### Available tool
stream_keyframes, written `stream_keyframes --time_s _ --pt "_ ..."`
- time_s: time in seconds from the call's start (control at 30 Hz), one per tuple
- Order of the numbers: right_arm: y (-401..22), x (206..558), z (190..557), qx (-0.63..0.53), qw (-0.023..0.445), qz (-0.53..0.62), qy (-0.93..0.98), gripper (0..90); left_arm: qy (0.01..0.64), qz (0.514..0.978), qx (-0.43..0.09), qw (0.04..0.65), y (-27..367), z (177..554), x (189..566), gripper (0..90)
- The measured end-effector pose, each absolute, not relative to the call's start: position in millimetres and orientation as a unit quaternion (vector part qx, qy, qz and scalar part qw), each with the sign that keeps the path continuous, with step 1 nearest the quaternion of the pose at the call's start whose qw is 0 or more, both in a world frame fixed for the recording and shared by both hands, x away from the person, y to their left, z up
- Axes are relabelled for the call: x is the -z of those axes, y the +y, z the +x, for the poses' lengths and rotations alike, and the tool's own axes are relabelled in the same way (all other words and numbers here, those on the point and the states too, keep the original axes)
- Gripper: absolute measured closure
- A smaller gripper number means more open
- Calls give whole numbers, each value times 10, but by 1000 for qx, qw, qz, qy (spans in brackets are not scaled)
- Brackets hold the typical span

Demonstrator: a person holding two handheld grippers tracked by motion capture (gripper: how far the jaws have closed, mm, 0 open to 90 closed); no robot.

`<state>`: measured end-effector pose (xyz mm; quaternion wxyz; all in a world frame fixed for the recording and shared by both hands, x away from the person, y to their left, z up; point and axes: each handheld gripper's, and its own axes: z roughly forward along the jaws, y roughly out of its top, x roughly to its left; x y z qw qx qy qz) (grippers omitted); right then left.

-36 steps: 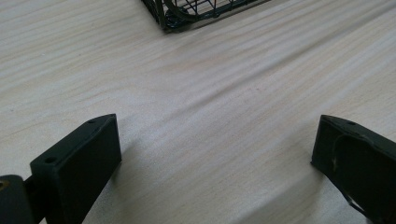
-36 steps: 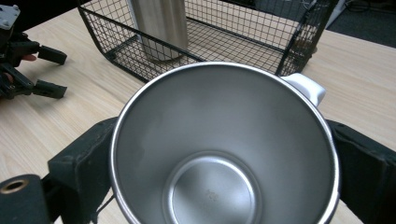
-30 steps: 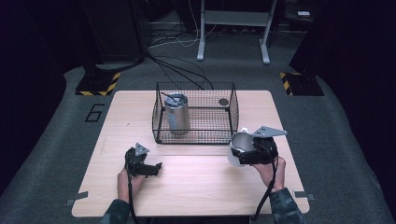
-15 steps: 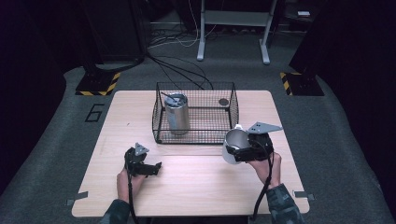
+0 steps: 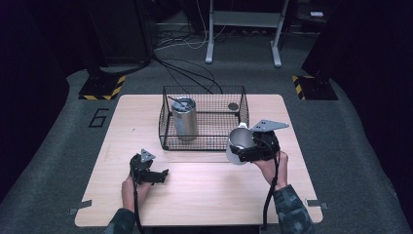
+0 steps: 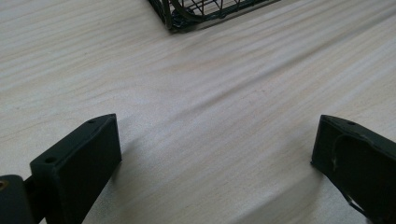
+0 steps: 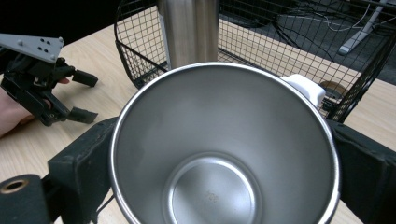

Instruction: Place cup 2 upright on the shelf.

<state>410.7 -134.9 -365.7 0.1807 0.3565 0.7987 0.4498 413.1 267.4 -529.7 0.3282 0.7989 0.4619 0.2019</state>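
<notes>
Roughly, biggest first: the wooden desk [image 5: 204, 195] carries a black wire basket [image 5: 203, 118] set toward its far edge, w/ a tall steel tumbler [image 5: 184, 118] upright inside near the basket's left end and a small dark round item [image 5: 233, 106] lying at the far right corner; can't tell what that is. The steel cup [image 5: 239, 145] is off the desk, gripped in the right claw [image 5: 251, 151] just outside the basket's near right corner, tilted so its open mouth faces up and toward the basket. In the right gripper view the cup [image 7: 224, 149] is empty, the two black jaws pressed against its sides, and a white piece [image 7: 306, 88] sits at its far rim, prob. a handle or tab. The left claw [image 5: 155, 175] rests low over the desk on the near left, jaws wide apart, holding nothing; bare wood [image 6: 210, 107] between them in the left gripper view. My read: the cup is headed into the basket. Risks: smooth round metal held on two flat jaws could slip or rotate if the grip loosens; the rim or white piece could snag the basket's top wire on the way over; set down too close to the tumbler, it could knock that over.
</notes>
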Motion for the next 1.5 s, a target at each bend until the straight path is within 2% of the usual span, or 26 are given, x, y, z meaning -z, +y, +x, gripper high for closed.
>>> stream_keyframes --time_s 1.5 --pt "-1079 3325 4624 -463 193 336 797 57 461 799 -204 329 2672 4131 5296 15"
